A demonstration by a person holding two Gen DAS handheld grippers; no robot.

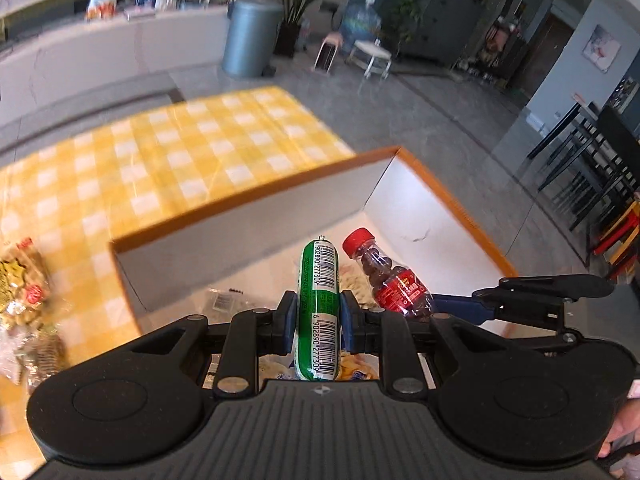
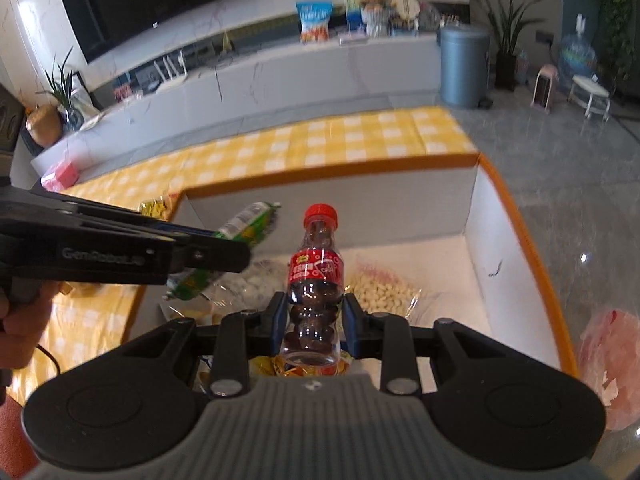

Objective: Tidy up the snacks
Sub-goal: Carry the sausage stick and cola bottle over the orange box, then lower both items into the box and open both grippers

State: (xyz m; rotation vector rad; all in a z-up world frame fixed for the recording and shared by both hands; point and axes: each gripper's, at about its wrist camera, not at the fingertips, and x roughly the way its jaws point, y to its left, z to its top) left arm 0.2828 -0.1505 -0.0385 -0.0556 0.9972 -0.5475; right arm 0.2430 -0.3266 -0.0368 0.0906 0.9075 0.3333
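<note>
A yellow checked table carries the orange-rimmed box and snack packets.

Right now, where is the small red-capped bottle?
The small red-capped bottle is clamped in the right tool, held over the orange-rimmed white box, right of the green snack tube.

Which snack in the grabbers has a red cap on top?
The small bottle of dark round candies, held by the right gripper. The green pack in the left gripper has barcodes and no cap.
</note>
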